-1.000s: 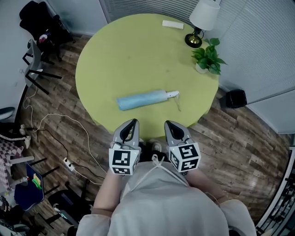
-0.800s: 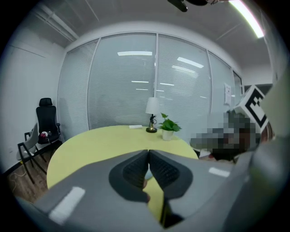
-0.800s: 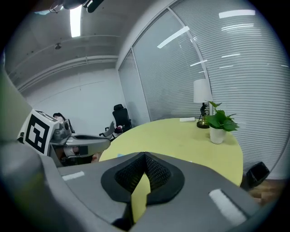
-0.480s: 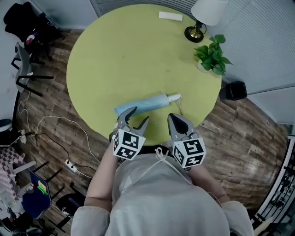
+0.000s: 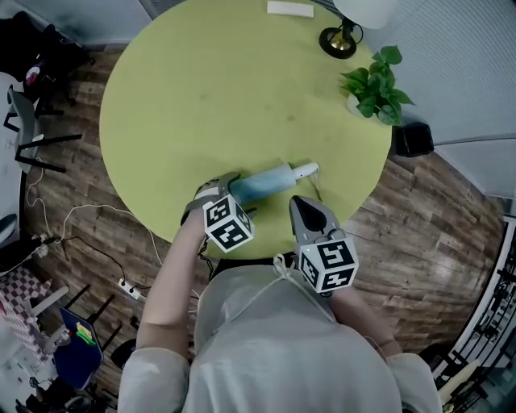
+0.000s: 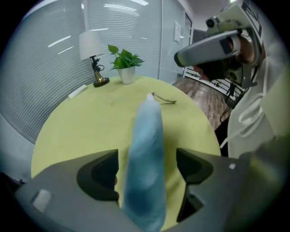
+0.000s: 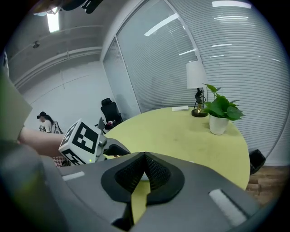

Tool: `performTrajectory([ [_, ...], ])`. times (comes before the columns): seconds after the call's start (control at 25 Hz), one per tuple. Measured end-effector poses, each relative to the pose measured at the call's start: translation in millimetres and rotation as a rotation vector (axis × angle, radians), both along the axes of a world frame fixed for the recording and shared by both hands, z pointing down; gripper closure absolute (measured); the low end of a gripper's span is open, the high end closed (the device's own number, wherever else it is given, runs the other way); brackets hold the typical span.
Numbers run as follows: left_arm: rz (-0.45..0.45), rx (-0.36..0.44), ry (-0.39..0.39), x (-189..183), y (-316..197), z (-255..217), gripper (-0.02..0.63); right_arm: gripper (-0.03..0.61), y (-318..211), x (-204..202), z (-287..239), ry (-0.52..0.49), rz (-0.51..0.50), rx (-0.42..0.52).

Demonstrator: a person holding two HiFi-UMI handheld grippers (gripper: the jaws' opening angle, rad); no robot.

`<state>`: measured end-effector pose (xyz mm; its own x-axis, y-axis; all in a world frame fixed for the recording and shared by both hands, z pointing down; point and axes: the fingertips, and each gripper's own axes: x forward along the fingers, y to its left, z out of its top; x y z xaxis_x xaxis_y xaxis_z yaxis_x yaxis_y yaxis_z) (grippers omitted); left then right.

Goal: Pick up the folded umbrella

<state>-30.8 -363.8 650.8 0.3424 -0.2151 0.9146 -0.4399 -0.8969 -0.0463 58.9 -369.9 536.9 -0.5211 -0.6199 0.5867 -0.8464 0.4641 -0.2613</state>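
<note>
The folded umbrella (image 5: 268,181) is a light blue roll with a white handle (image 5: 305,170), lying near the front edge of the round yellow-green table (image 5: 218,89). My left gripper (image 5: 228,194) points steeply down over its left end. In the left gripper view the umbrella (image 6: 146,149) runs between the two jaws with a gap on each side; the jaws are opening and the pads do not press on it. My right gripper (image 5: 310,213) hangs shut and empty at the table's front edge, just right of the umbrella; its jaws (image 7: 145,171) meet tip to tip.
A table lamp (image 5: 342,35), a potted plant (image 5: 376,81) and a flat white box (image 5: 290,8) stand at the table's far right side. A black bin (image 5: 413,139) sits on the wooden floor at right. Chairs, cables and a power strip (image 5: 129,288) lie at left.
My left gripper has gone forward and down from in front of my body onto the umbrella's left end, rolled, and opened its jaws. The right gripper has shifted a little forward, still shut.
</note>
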Motion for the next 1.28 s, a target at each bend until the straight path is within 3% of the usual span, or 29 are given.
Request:
performTrajectory([
  [0.28,0.045,-0.102,-0.039,4,-7,30,0.215,0.578,-13,6,4,0.021,0.023,-0.004],
  [0.6,0.061,-0.165,-0.108,7,-4,50,0.289,0.578,-16,22,10,0.044,0.055,-0.018],
  [0.84,0.077,-0.115,-0.13,11,1,49,0.316,0.578,-14,21,9,0.041,0.059,-0.016],
  [1.08,0.064,-0.047,-0.091,11,1,47,0.325,0.578,-12,24,10,0.042,0.054,-0.016],
  [1.28,0.06,-0.002,-0.101,12,5,46,0.331,0.578,-6,23,8,0.044,0.045,-0.009],
])
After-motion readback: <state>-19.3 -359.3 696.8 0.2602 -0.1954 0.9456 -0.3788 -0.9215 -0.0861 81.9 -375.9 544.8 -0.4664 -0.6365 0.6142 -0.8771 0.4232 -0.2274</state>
